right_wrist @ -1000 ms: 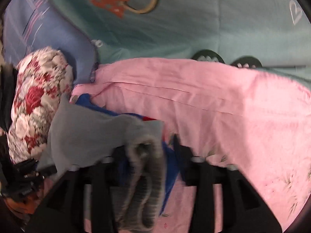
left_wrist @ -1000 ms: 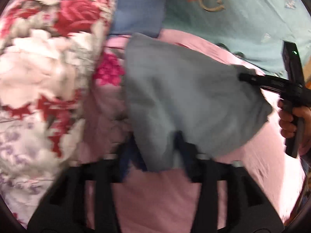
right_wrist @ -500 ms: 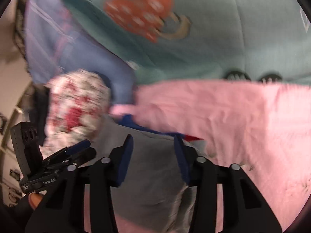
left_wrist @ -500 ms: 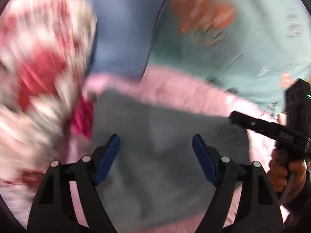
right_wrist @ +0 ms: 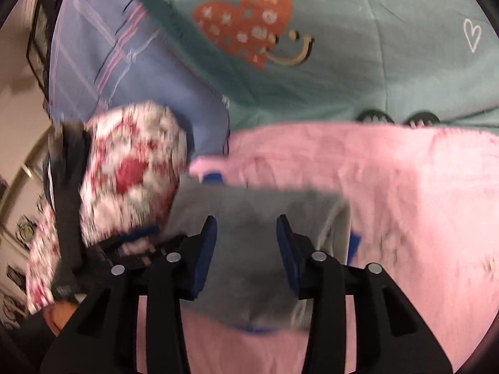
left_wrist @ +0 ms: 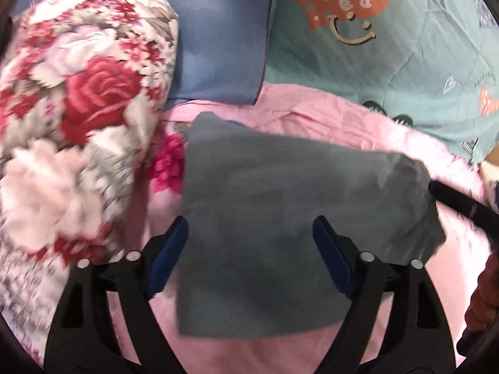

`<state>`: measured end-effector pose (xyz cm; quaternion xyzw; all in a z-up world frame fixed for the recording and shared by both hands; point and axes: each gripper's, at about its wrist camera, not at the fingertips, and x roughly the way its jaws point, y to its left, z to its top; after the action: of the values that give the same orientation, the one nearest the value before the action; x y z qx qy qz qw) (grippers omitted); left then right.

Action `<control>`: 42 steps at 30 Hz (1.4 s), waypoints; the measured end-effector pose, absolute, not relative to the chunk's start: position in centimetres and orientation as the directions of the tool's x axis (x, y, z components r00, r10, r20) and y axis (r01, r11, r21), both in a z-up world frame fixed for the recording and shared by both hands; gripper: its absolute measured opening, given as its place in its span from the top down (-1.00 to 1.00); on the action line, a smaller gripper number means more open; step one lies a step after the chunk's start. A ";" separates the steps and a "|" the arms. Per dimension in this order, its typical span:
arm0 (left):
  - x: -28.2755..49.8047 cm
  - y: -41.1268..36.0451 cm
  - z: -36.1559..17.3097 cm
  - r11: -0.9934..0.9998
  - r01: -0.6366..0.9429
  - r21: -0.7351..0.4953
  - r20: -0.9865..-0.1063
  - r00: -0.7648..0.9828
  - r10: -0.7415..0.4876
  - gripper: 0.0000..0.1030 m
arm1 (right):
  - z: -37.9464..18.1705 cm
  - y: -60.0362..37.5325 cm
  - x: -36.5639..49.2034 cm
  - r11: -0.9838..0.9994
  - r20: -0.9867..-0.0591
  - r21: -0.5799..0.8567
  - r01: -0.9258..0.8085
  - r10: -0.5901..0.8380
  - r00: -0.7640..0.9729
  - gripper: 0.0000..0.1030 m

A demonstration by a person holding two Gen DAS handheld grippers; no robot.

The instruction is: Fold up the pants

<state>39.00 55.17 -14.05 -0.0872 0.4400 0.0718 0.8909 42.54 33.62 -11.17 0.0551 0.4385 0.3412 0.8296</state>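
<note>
The grey pants [left_wrist: 280, 205] lie folded into a rough rectangle on the pink sheet [left_wrist: 280, 352]. My left gripper [left_wrist: 249, 237] is open above their near part, its blue pads [left_wrist: 168, 255] spread wide and holding nothing. My right gripper [right_wrist: 246, 240] is open too, hovering over the pants [right_wrist: 249, 218] at their right end; its black finger [left_wrist: 461, 202] also shows at the right edge of the left wrist view, beside the pants' right corner. A bit of blue fabric [right_wrist: 213, 177] peeks from under the pants.
A rolled floral quilt [left_wrist: 78, 124] lies along the left of the pants. A blue pillow [left_wrist: 218, 46] and a teal blanket with a red heart print [left_wrist: 374, 46] lie behind. The pink sheet stretches to the right [right_wrist: 421, 218].
Both grippers let go of the pants and opened. The pants dropped flat onto the pink sheet in a folded rectangle. Both grippers pulled back and up slightly.
</note>
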 end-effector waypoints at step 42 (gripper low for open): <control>11.7 44.0 0.3 0.973 -0.229 0.037 -0.732 0.656 0.182 -0.96 | -1.4 26.4 16.7 0.854 -0.736 0.066 -0.516 0.391 0.552 -0.89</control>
<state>11.73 43.97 0.33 -0.0292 0.3989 0.1131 0.9095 16.68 26.35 -1.43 -0.0793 0.3963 0.2584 0.8774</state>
